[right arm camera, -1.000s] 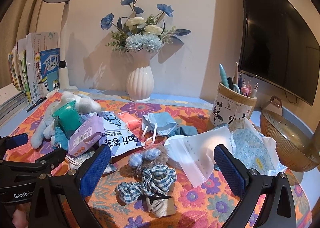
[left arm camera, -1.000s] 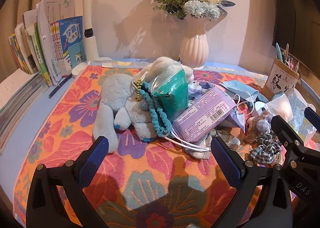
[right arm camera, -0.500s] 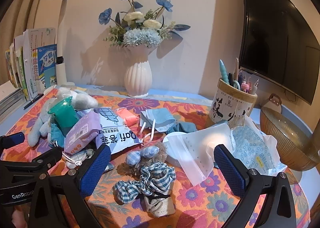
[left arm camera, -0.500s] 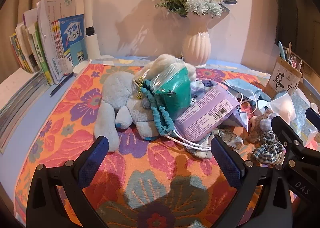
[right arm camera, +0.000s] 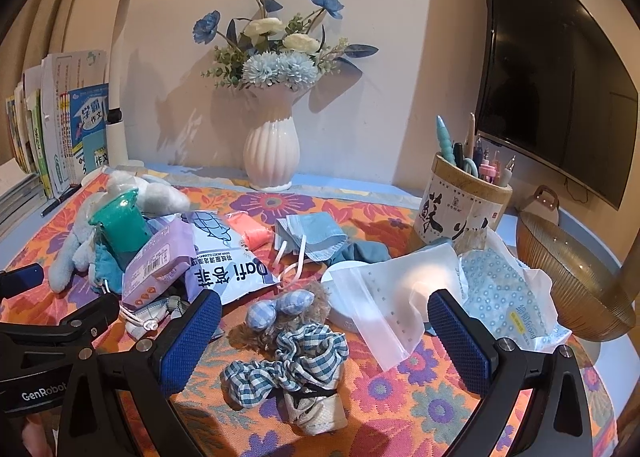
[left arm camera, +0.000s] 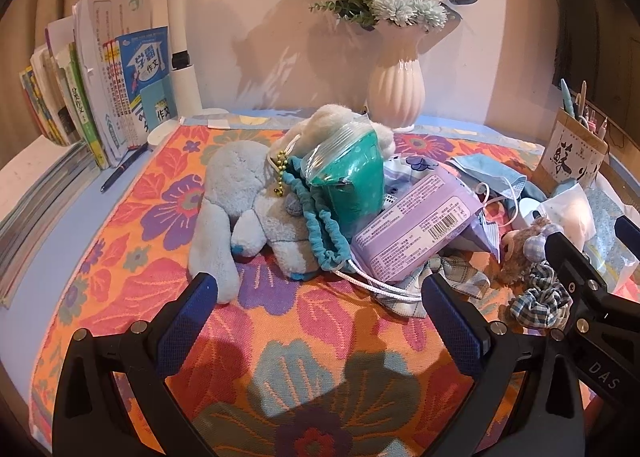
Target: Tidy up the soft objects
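Observation:
A pale blue plush toy (left arm camera: pixel 244 201) lies on the floral mat, with a teal drawstring pouch (left arm camera: pixel 320 225), a bagged teal item (left arm camera: pixel 348 181) and a purple tissue pack (left arm camera: pixel 416 229) heaped against it. My left gripper (left arm camera: pixel 320 317) stands open just short of the plush, holding nothing. In the right wrist view a small brown plush doll with a checked scrunchie (right arm camera: pixel 292 341) lies between the fingers of my open right gripper (right arm camera: pixel 324 333). Blue face masks (right arm camera: pixel 316 235), a clear zip bag (right arm camera: pixel 384 297) and a white snack bag (right arm camera: pixel 228 273) lie behind it.
A white vase of flowers (right arm camera: pixel 272 153) stands at the back wall. Books (left arm camera: pixel 104 97) and a lamp base (left arm camera: pixel 180 97) line the left. A pen holder (right arm camera: pixel 464 205), a ribbed amber bowl (right arm camera: pixel 572 277) and a dark monitor (right arm camera: pixel 552 69) occupy the right.
Both grippers have edged slightly forward toward the pile; the objects themselves have not moved.

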The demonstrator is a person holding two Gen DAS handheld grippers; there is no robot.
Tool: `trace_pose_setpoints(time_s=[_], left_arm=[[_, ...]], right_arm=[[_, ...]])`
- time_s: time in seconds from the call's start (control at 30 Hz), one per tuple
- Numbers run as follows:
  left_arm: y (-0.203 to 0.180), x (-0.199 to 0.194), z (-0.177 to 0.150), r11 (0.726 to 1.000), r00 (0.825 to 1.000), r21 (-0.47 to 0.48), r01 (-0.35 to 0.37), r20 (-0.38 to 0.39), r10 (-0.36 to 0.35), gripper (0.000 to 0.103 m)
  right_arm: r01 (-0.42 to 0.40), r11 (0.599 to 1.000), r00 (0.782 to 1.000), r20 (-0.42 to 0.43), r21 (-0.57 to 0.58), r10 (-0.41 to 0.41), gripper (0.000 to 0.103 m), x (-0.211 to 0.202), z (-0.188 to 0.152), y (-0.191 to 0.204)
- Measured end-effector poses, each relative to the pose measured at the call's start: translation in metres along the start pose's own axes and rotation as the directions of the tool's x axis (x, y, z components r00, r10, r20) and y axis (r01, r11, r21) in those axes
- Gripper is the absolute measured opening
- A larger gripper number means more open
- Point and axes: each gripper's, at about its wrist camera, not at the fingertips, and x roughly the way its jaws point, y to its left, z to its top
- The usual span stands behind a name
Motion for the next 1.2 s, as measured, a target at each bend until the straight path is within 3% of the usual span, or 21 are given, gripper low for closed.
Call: trace_pose_setpoints(time_s=[0.9, 1.03, 1.1, 1.2], left_arm=[[0.001, 0.000, 0.000, 1.000, 1.000, -0.002, 0.006, 0.001, -0.006, 0.102], [0.004, -0.011, -0.001, 1.000, 0.998, -0.017, 0.019, 0.054, -0.018, 0.102], [0.010, -0.023, -0.004, 0.999, 0.993, -0.045, 0.030, 0.118, -0.025, 0.102], [0.024, -0.030, -0.004, 0.993, 0.989, -0.103, 0.062, 0.141, -0.047, 0.102]], right_arm=[[-0.004, 1.000, 0.999, -0.035, 0.013, 0.005, 0.103, 0.006, -0.001, 0.000], [-0.004, 1.000, 1.000, -0.026, 0.008, 0.004, 0.103, 0.005, -0.001, 0.001], [-0.001, 1.000, 1.000, -0.007, 0.015, 0.001, 0.103, 0.001, -0.002, 0.000], [0.000, 0.999, 1.000, 0.015, 0.035, 0.000, 0.103, -0.004, -0.001, -0.004]])
